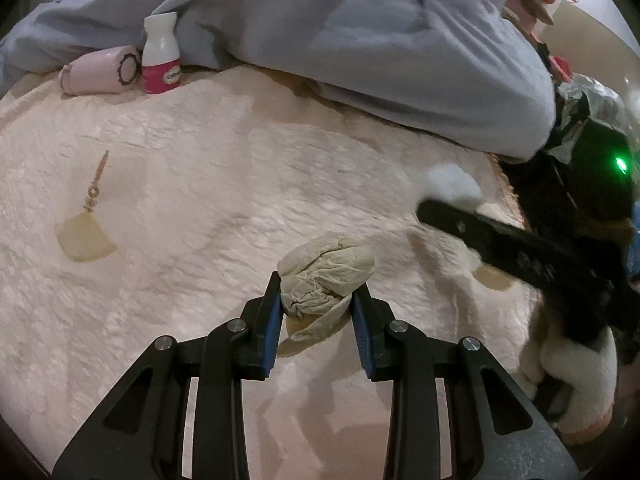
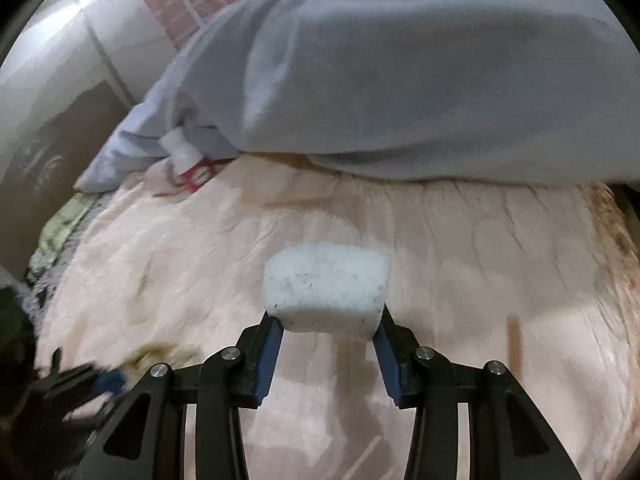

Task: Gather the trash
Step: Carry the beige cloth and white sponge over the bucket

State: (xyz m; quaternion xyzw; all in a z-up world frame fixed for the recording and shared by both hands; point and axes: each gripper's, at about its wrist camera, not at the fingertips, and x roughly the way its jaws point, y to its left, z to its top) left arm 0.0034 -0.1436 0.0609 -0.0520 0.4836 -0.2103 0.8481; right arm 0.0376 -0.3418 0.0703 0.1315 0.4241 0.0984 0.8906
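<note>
My left gripper (image 1: pixel 317 304) is shut on a crumpled beige tissue wad (image 1: pixel 326 276) and holds it just above the pink blanket (image 1: pixel 200 184). My right gripper (image 2: pixel 328 326) is shut on a white foam block (image 2: pixel 326 290) with dark specks, held above the same blanket (image 2: pixel 480 260). In the left wrist view the right gripper's black finger (image 1: pixel 500 240) reaches in from the right with the foam block (image 1: pixel 452 184) at its tip. A small beige fan-shaped scrap (image 1: pixel 84 240) with a tassel lies on the blanket at the left.
A grey-blue duvet (image 1: pixel 320 28) is bunched along the far side. A white bottle with a pink label (image 1: pixel 161 56) and a pink roll-shaped pouch (image 1: pixel 100 70) lie at its edge. A white cabinet (image 2: pixel 60 80) stands left of the bed. A plush toy (image 1: pixel 580 380) is at the right.
</note>
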